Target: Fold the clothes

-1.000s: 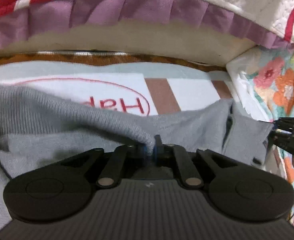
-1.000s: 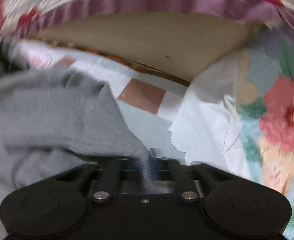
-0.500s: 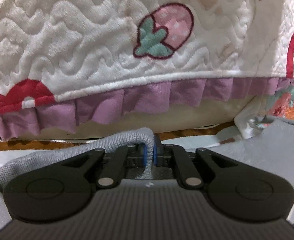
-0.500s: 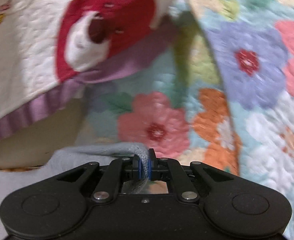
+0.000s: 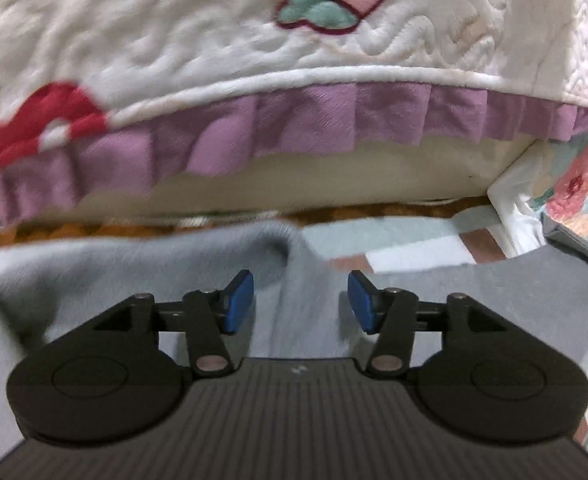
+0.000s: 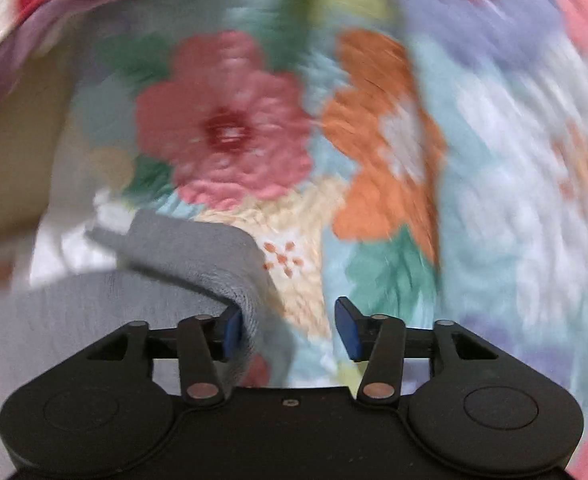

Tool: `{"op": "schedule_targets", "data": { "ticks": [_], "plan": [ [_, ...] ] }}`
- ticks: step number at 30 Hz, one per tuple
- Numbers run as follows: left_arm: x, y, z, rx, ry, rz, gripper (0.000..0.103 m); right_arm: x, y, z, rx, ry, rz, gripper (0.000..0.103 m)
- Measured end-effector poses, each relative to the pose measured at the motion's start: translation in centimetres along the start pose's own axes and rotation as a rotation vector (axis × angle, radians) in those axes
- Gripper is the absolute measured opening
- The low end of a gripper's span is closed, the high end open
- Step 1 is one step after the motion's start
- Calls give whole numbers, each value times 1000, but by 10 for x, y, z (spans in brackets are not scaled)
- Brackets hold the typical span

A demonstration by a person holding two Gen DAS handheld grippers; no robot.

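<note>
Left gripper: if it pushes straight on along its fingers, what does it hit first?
Most likely the grey garment: a raised fold of it lies between the open fingers of the left gripper, which have just been opening. Depth is unclear.

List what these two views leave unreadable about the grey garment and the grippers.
- Grey garment: left wrist view, its near part hidden behind the left gripper; what kind of garment it is cannot be told.
- Right wrist view: motion blur smears the floral quilt; whether the fold still touches a pad of the right gripper is unclear.
- Fold's neatness: unseen in either view.
</note>
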State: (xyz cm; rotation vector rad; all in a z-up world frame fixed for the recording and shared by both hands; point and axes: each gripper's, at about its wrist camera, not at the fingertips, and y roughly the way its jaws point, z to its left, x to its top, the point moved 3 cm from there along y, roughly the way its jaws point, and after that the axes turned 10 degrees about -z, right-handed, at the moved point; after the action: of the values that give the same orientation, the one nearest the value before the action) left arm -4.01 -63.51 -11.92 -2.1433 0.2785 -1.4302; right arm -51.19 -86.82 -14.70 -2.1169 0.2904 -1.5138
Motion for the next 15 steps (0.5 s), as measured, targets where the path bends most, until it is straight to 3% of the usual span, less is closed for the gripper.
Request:
{"op": "schedule_targets", "data": {
  "ticks": [3, 6, 9, 10, 11, 12, 15],
  "plan": [
    [-12, -27, 5, 4, -15, -16, 56, -4, 12, 22, -9, -310, -3, 55],
    [-27, -57, 8, 34, 1, -16, 57, 11, 19, 25, 26, -327, -46, 6],
    [-40, -83, 17, 66, 11, 1, 57, 31, 14, 9, -91, -292, -130, 7],
    [-44, -90, 21, 75, 16, 10, 57, 34, 15, 6, -134, -313, -135, 13],
    [-48, -97, 25, 85, 20, 19, 57, 34, 17, 2, -157, -310, -108, 21],
    [-52, -105, 31, 98, 22, 26, 57, 33, 19, -2, -179, -305, -80, 35],
    [-63, -131, 54, 143, 18, 48, 57, 38, 13, -21, -232, -185, -38, 41]
  ]
}}
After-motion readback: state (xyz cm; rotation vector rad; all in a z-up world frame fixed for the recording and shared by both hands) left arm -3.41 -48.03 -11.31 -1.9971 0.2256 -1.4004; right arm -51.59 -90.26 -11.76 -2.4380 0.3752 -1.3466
